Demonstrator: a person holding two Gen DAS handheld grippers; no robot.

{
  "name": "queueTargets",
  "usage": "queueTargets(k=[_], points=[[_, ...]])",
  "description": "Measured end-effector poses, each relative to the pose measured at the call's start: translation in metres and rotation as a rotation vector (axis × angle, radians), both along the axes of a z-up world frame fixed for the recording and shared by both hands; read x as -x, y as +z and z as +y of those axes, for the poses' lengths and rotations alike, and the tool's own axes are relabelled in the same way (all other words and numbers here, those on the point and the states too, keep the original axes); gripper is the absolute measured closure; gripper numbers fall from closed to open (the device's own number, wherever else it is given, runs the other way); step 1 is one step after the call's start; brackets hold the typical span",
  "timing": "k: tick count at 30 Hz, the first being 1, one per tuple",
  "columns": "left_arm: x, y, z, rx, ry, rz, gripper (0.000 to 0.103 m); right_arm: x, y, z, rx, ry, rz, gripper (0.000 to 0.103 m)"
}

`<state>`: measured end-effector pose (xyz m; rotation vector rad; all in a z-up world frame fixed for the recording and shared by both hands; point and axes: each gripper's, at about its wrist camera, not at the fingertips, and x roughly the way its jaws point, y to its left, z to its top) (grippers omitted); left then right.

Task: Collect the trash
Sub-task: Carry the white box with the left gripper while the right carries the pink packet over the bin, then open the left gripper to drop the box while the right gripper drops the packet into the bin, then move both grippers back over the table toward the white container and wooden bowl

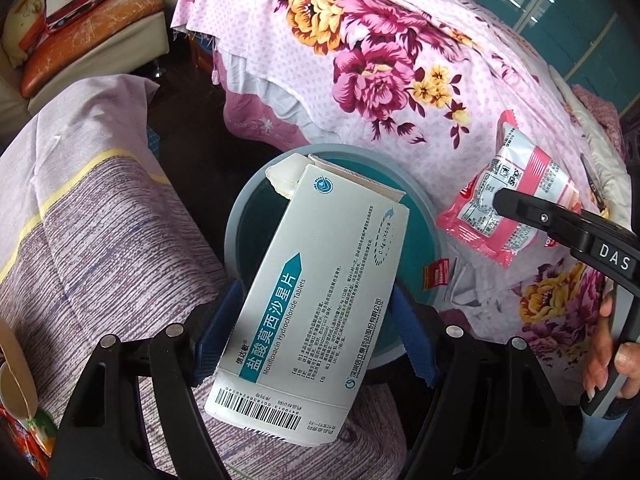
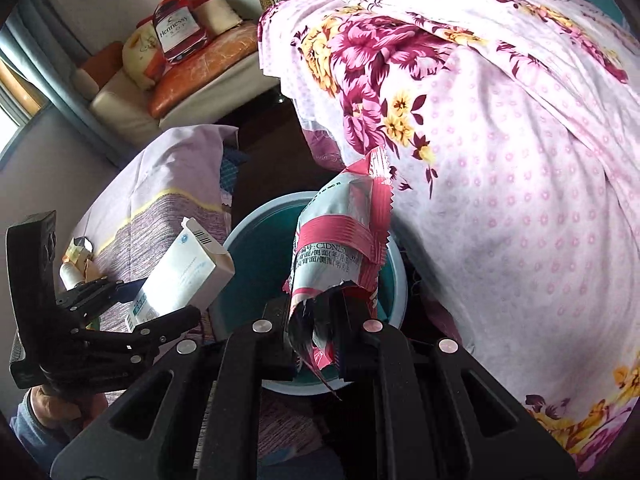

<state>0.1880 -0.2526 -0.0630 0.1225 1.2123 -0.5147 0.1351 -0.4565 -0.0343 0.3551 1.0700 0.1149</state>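
Trash is in both grippers at once, and both hang over the same round bin (image 1: 424, 224), a grey-rimmed tub with a teal inside that sits on the dark floor between a bed draped in a pink floral sheet (image 1: 400, 60) and a seat covered in purple striped cloth (image 1: 100, 240). The left gripper (image 1: 308, 340) has its blue-padded jaws spread wide and pressed against the two long sides of a white medicine box (image 1: 320, 280) (teal arrow and Chinese print on its face), which tilts with its torn-open top flap out over the bin's mouth. The right gripper (image 2: 316, 334) is pinched nearly closed on the torn end of a pink-and-silver snack wrapper (image 2: 340, 244); the rest of the wrapper stands up from the jaws, crumpled, directly above the bin's rim and just beside the floral sheet. From the right-hand camera the left gripper shows off to the side with the box slanting toward the tub, and a hand (image 2: 44, 400) grips its handle below. Something small and pale lies on the striped cloth behind it, perhaps more litter, though it is too blurred to make out. A beige sofa (image 2: 132, 100) with orange cushions stands at the back of the room.
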Motion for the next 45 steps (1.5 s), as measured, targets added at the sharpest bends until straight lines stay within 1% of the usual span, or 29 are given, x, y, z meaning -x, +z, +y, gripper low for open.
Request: queueTargets(k=[4,7,9,16,21,24,25,26,27,28,30,32,33,34,35,36,39,45], points=[[-0.004,-0.003,-0.006,-0.003,-0.001,0.004,0.024,-0.003,-0.002,-0.002,0.003,-0.001,0.006,0.091],[-0.006,-0.007,-0.008,-0.006,0.001,0.011,0.020,-0.004,-0.002,-0.001,0.004,-0.001,0.006,0.091],[-0.006,-0.008,-0.007,-0.002,0.013,0.011,0.011,-0.006,-0.003,-0.001,0.005,-0.001,0.009,0.091],[-0.007,-0.007,0.005,0.023,0.047,0.017,0.010,-0.013,-0.009,0.006,0.008,0.018,0.028,0.091],[-0.004,-0.011,0.016,0.027,0.068,0.032,0.010,-0.018,-0.016,0.015,0.010,0.037,0.045,0.091],[-0.002,-0.011,0.023,0.034,0.082,0.040,0.010,-0.021,-0.020,0.022,0.016,0.055,0.058,0.087],[-0.002,-0.011,0.025,0.037,0.087,0.043,0.010,-0.022,-0.020,0.024,0.020,0.057,0.060,0.082],[-0.001,-0.011,0.027,0.041,0.090,0.045,0.010,-0.022,-0.020,0.026,0.024,0.061,0.058,0.066],[0.000,-0.010,0.029,0.046,0.095,0.045,0.010,-0.022,-0.020,0.028,0.030,0.062,0.055,0.060],[0.000,-0.010,0.030,0.049,0.098,0.044,0.010,-0.022,-0.019,0.030,0.035,0.065,0.051,0.056],[0.002,-0.009,0.033,0.057,0.105,0.047,0.010,-0.023,-0.020,0.032,0.033,0.066,0.058,0.055],[0.004,-0.009,0.037,0.065,0.112,0.050,0.010,-0.023,-0.019,0.033,0.039,0.061,0.060,0.043],[0.005,-0.008,0.038,0.065,0.116,0.048,0.010,-0.022,-0.019,0.034,0.044,0.059,0.059,0.042],[0.006,-0.007,0.040,0.063,0.119,0.043,0.010,-0.022,-0.019,0.034,0.044,0.055,0.064,0.038],[0.007,-0.006,0.041,0.062,0.121,0.040,0.010,-0.021,-0.018,0.034,0.041,0.052,0.069,0.031],[0.009,-0.006,0.043,0.063,0.123,0.037,0.009,-0.021,-0.018,0.034,0.038,0.047,0.072,0.029],[0.013,-0.003,0.049,0.069,0.131,0.029,0.006,-0.019,-0.017,0.034,0.044,0.042,0.081,0.029],[0.022,0.004,0.063,0.079,0.150,0.016,0.006,-0.013,-0.011,0.039,0.052,0.041,0.092,0.028]])
